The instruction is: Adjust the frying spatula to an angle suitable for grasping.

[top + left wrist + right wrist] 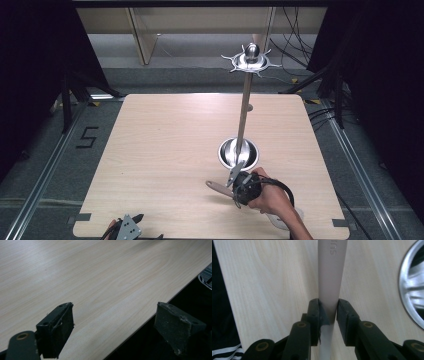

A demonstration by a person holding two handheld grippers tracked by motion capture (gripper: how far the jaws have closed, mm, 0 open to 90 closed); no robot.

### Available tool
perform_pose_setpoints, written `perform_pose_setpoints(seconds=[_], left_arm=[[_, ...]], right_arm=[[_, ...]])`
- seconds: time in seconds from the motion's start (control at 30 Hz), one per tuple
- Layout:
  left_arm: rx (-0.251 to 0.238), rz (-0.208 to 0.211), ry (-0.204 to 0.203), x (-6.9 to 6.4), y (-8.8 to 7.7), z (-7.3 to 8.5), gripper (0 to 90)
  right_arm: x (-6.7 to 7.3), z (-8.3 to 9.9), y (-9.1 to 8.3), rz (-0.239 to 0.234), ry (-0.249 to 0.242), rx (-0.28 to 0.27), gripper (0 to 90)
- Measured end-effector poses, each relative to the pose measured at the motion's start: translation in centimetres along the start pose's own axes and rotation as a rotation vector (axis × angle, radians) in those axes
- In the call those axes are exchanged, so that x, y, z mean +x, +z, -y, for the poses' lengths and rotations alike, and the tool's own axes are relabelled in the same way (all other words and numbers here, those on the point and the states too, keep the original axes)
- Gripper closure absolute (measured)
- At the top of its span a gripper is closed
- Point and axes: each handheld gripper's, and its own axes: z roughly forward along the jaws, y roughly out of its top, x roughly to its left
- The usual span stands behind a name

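My left tool (113,327) hangs over the near edge of the surface (100,277), its two black jaws standing wide apart with nothing between them. One jaw sits above the pale wood; the other is out past the edge, over the dark space below. The pads are worn and scuffed, with a frayed bit showing on the one over the wood. The wood grain runs slantwise across my view. Far off at the side, a small striped thing (206,280) shows, too little of it to name.
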Motion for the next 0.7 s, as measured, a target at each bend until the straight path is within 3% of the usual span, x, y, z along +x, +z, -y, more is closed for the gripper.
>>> perform_pose_setpoints(seconds=[0.1, 0.17, 0.27, 0.3, 0.33, 0.37, 0.4, 0.43, 0.47, 0.53, 0.63, 0.67, 0.7], left_arm=[[0.015, -0.007, 0.047, 0.4, -0.1, -0.1, 14.9], [-0.008, -0.004, -0.019, -0.1, 0.0, 0.1, 14.9], [-0.009, -0.005, -0.025, -0.2, 0.0, 0.1, 14.9], [-0.013, 0.0, -0.018, -0.2, 0.0, 0.0, 14.9], [0.003, -0.003, 0.056, 0.3, -0.1, -0.2, 14.9], [0.003, -0.003, 0.056, 0.3, -0.1, -0.2, 14.9], [-0.009, -0.007, -0.017, -0.2, 0.0, 0.0, 14.9], [-0.009, -0.007, -0.017, -0.2, 0.0, 0.0, 14.9], [-0.009, -0.01, 0.005, 0.0, 0.0, 0.0, 14.9], [-0.015, -0.003, -0.003, 0.0, 0.0, 0.0, 14.9], [-0.015, -0.004, -0.001, 0.0, 0.0, 0.0, 14.9], [-0.02, -0.005, -0.006, 0.0, 0.0, 0.0, 14.9], [-0.02, -0.005, -0.006, 0.0, 0.0, 0.0, 14.9]], right_arm=[[-0.5, 0.8, -1.1, -0.003, 0.016, -0.066, 73.5], [-0.7, 1.3, -1.6, 0.016, 0.036, -0.102, 73.5], [-1.1, 2.0, -2.4, 0.027, 0.052, -0.156, 73.6], [-1.2, 2.1, -2.6, 0.025, 0.049, -0.164, 73.5], [-1.3, 2.5, -3.2, 0.047, 0.066, -0.194, 73.5], [-1.3, 2.5, -3.2, 0.047, 0.066, -0.194, 73.5], [-1.6, 2.9, -3.8, 0.035, 0.066, -0.228, 73.6], [-1.6, 2.9, -3.8, 0.035, 0.066, -0.228, 73.6], [-1.7, 3.4, -4.4, 0.059, 0.095, -0.257, 73.5], [-2.0, 3.9, -5.2, 0.07, 0.114, -0.288, 73.6], [-2.5, 4.5, -6.1, 0.062, 0.107, -0.326, 73.5], [-2.6, 5.2, -7.0, 0.079, 0.156, -0.35, 73.6], [-2.6, 5.2, -7.0, 0.079, 0.156, -0.35, 73.6]])
